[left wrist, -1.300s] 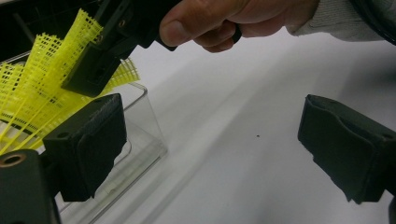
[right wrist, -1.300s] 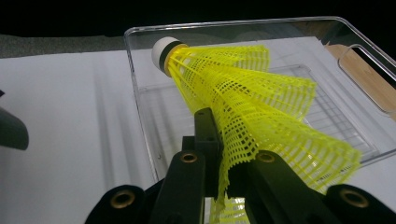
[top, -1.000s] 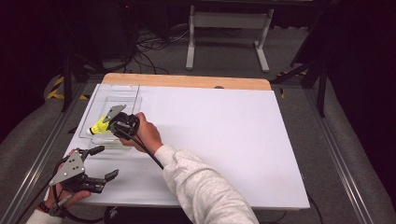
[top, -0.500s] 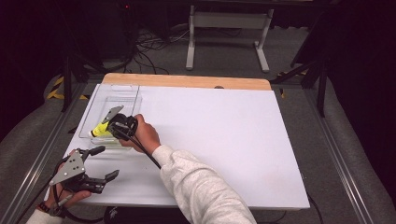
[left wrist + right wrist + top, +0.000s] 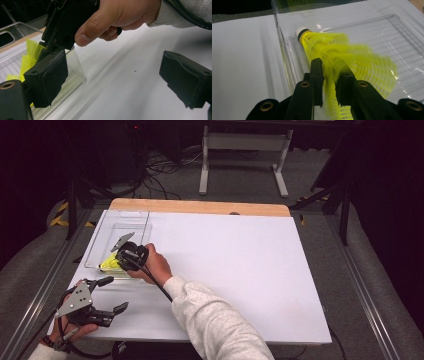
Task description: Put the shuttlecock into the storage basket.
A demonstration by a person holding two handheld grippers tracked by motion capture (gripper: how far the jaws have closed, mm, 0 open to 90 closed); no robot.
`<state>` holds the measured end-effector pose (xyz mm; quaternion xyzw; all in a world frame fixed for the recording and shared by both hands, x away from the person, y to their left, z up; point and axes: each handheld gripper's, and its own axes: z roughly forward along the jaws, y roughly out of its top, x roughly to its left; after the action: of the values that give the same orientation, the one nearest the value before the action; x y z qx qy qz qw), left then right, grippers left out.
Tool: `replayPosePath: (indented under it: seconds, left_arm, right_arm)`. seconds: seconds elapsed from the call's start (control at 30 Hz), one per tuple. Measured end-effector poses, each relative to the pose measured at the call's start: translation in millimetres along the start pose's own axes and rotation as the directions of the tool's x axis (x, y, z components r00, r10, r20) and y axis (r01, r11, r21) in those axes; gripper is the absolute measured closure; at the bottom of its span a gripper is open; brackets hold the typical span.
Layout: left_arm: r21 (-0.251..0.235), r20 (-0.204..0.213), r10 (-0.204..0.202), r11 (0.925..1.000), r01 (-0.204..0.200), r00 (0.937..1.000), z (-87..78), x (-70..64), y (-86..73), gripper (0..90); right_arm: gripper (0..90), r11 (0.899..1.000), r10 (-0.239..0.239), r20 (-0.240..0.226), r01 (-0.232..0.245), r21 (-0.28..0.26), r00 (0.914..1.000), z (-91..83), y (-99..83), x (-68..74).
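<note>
Tray (image 5: 142, 220): on the worktop (image 5: 240, 265), upper left of the high view.
Shuttlecock (image 5: 111, 264): inside the tray, at its near end.
Right hand-held gripper (image 5: 120, 260): over the tray's near edge, jaws pinching the shuttlecock's skirt.
Left hand-held gripper (image 5: 111, 294): lower left of the frame, in front of the tray, above the worktop's near edge.

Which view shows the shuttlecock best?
The right gripper view: the shuttlecock shows near whole, white cork to crushed yellow skirt, pinched between the right hand-held gripper's jaws over the clear tray. The high view gives a small yellow patch beside the hand. The left gripper view catches skirt mesh behind a jaw.
</note>
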<state>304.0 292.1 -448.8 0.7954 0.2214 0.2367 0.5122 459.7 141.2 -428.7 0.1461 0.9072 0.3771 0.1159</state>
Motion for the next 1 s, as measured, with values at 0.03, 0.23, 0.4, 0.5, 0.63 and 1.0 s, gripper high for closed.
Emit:
replayPosePath:
  seconds: [0.03,0.23,0.4,0.5,0.63,1.0]
  left_arm:
    - [-0.001,0.001,-0.001,1.0000,0.001,1.0000,0.3,0.0,0.0,9.2]
    - [0.003,0.004,0.001,1.0000,-0.001,1.0000,0.9,0.5,0.3,9.2]
    - [0.000,0.001,0.004,1.0000,-0.004,1.0000,0.3,1.1,0.5,9.2]
    - [0.001,-0.001,0.005,1.0000,-0.005,1.0000,0.6,1.2,0.7,9.2]
    - [0.004,-0.003,0.009,0.9999,-0.009,1.0000,1.2,1.8,0.8,9.1]
    - [0.013,-0.011,0.008,0.9999,-0.008,0.9999,5.4,1.9,1.4,9.1]
  right_arm:
    - [72.5,1.000,0.008,0.000,-0.008,-0.005,1.0000,-0.5,-0.4,-0.5]
    - [64.3,0.999,0.040,0.005,-0.040,-0.031,0.9992,-9.3,-1.4,-3.0]
    - [57.0,0.996,0.053,0.016,-0.052,-0.073,0.9985,-33.4,-3.4,-2.8]
    - [56.2,0.994,0.043,0.036,-0.039,-0.100,0.9984,-49.7,-5.6,-3.1]
    - [56.3,0.991,0.024,0.078,-0.014,-0.134,0.9967,-74.7,-13.0,-3.1]
    - [55.9,0.986,0.027,0.140,-0.003,-0.169,0.9898,-114.2,-46.5,-8.8]
